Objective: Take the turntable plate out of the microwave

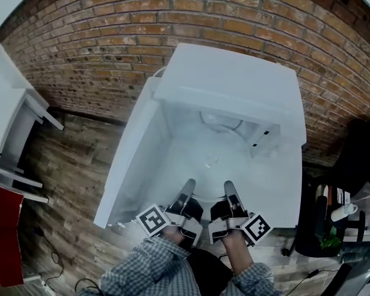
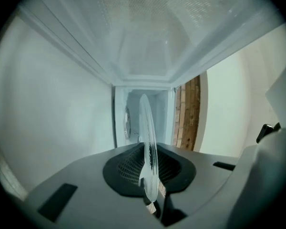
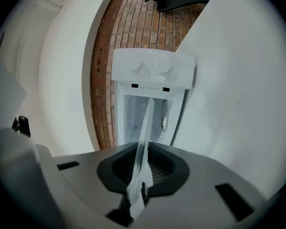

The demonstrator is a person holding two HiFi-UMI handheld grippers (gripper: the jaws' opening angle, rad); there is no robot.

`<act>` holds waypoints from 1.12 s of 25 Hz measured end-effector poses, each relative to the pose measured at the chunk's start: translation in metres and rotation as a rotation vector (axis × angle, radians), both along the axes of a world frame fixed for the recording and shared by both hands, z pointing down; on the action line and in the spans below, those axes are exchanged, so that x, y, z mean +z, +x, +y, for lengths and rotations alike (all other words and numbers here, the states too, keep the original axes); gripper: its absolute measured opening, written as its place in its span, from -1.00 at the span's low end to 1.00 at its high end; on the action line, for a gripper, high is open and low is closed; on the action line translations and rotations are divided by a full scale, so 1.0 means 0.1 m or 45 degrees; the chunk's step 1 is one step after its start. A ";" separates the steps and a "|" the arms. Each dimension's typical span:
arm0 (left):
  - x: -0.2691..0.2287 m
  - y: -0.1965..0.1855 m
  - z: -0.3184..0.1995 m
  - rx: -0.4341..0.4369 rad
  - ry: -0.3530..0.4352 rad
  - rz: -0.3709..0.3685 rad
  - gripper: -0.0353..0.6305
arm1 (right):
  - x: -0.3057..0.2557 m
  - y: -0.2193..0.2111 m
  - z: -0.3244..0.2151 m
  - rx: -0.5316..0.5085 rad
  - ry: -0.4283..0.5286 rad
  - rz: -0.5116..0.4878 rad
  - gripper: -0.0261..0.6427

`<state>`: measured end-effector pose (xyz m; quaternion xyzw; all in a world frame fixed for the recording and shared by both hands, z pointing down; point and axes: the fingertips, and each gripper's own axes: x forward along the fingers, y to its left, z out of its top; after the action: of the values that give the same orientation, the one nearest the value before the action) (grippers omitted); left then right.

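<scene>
The clear glass turntable plate [image 1: 209,161] is held at its near rim by both grippers, in front of the open microwave [image 1: 234,85] and above the white worktop [image 1: 268,187]. It is hard to see from the head view, showing only as faint glints. Whether its far rim is clear of the cavity mouth I cannot tell.

The left gripper [image 1: 189,186] has its jaws clamped on the rim, which shows edge-on between the dark pads in the left gripper view [image 2: 148,142]. The right gripper [image 1: 228,186] has its jaws clamped on the same rim just beside it [image 3: 142,142].

At frame left of the plate the microwave's white door [image 1: 131,159] stands swung open. At frame right is the control panel [image 1: 265,137]; the right gripper view shows its knobs [image 3: 152,69]. A roller ring [image 1: 221,123] lies inside the cavity.

A red brick wall [image 1: 172,11] runs behind the microwave. Below is a dark wood plank floor [image 1: 68,184], with cables [image 1: 52,251] at lower left. White furniture [image 1: 12,122] stands at the left edge with a red thing [image 1: 3,227] below it. At lower right a dark stand [image 1: 314,221] carries a white mug [image 1: 345,211]. Checked sleeves [image 1: 148,270] fill the bottom edge.
</scene>
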<state>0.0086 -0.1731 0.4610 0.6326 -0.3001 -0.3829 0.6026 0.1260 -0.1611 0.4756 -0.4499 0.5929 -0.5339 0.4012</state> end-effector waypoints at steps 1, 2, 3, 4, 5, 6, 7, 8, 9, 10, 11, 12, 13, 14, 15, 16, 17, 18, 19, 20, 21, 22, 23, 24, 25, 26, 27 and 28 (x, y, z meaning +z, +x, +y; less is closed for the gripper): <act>-0.01 0.00 0.12 -0.002 0.006 0.001 -0.78 | -0.01 0.01 0.12 -0.002 0.006 0.002 -0.79; -0.02 0.00 0.25 -0.004 0.011 0.002 -0.78 | -0.01 0.01 0.24 -0.004 0.011 0.000 -0.79; -0.03 0.00 0.36 -0.008 0.017 0.002 -0.78 | -0.02 0.00 0.36 -0.007 0.017 -0.004 -0.79; -0.04 0.00 0.48 -0.013 0.023 0.002 -0.78 | -0.03 0.00 0.47 -0.009 0.022 -0.009 -0.79; -0.05 0.00 0.59 -0.017 0.027 0.004 -0.78 | -0.04 0.00 0.58 -0.009 0.027 -0.014 -0.79; -0.05 0.00 0.69 -0.020 0.030 0.006 -0.78 | -0.04 0.00 0.68 -0.007 0.031 -0.017 -0.79; -0.06 -0.01 0.80 -0.024 0.032 0.007 -0.78 | -0.05 -0.01 0.79 -0.005 0.034 -0.018 -0.79; -0.08 -0.03 0.90 -0.028 0.035 0.007 -0.78 | -0.06 -0.02 0.89 -0.004 0.037 -0.020 -0.79; -0.10 -0.04 1.00 -0.030 0.040 0.007 -0.78 | -0.08 -0.03 0.98 -0.004 0.040 -0.021 -0.79; -0.13 -0.05 1.09 -0.031 0.043 0.009 -0.78 | -0.11 -0.04 1.07 -0.004 0.045 -0.023 -0.79; -0.16 -0.05 1.17 -0.032 0.046 0.012 -0.78 | -0.14 -0.05 1.15 -0.004 0.052 -0.026 -0.79; -0.20 -0.06 1.25 -0.031 0.048 0.014 -0.78 | -0.18 -0.06 1.23 -0.003 0.059 -0.028 -0.79; -0.24 -0.08 1.33 -0.029 0.049 0.014 -0.78 | -0.22 -0.07 1.31 0.000 0.063 -0.031 -0.79; -0.27 -0.09 1.39 -0.027 0.049 0.012 -0.78 | -0.25 -0.09 1.38 0.004 0.064 -0.034 -0.79; -0.31 -0.10 1.45 -0.024 0.048 0.010 -0.78 | -0.28 -0.10 1.44 0.010 0.062 -0.039 -0.79; -0.35 -0.11 1.50 -0.020 0.047 0.010 -0.78 | -0.31 -0.11 1.50 0.017 0.059 -0.044 -0.79; -0.39 -0.11 1.54 -0.015 0.046 0.012 -0.78 | -0.35 -0.11 1.54 0.024 0.058 -0.047 -0.79; -0.42 -0.12 1.58 -0.008 0.046 0.015 -0.78 | -0.38 -0.12 1.59 0.030 0.060 -0.049 -0.79; -0.45 -0.13 1.61 -0.001 0.048 0.018 -0.78 | -0.41 -0.13 1.62 0.035 0.062 -0.048 -0.79; -0.48 -0.14 1.63 0.006 0.050 0.020 -0.78 | -0.44 -0.14 1.65 0.040 0.064 -0.047 -0.79; -0.51 -0.14 1.65 0.013 0.051 0.022 -0.78 | -0.47 -0.15 1.67 0.045 0.066 -0.045 -0.79; -0.54 -0.15 1.66 0.020 0.051 0.022 -0.78 | -0.50 -0.16 1.69 0.049 0.069 -0.043 -0.79; -0.57 -0.16 1.67 0.026 0.051 0.020 -0.78 | -0.53 -0.16 1.70 0.053 0.073 -0.040 -0.79; -0.60 -0.17 1.67 0.032 0.051 0.015 -0.78 | -0.57 -0.17 1.70 0.057 0.078 -0.036 -0.79; -0.63 -0.18 1.66 0.037 0.052 0.009 -0.78 | -0.60 -0.19 1.70 0.062 0.083 -0.033 -0.78; -0.65 -0.19 1.65 0.045 0.055 0.004 -0.78 | -0.62 -0.20 1.70 0.067 0.089 -0.029 -0.79; -0.67 -0.19 1.65 0.054 0.057 0.002 -0.78 | -0.66 -0.20 1.70 0.074 0.098 -0.020 -0.78; -0.68 -0.20 1.64 0.061 0.056 0.006 -0.78 | -0.69 -0.20 1.70 0.079 0.109 -0.009 -0.78</act>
<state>-0.0110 -0.0088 0.3925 0.6519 -0.2748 -0.3763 0.5982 0.1058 0.0086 0.4068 -0.4487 0.5996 -0.4969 0.4385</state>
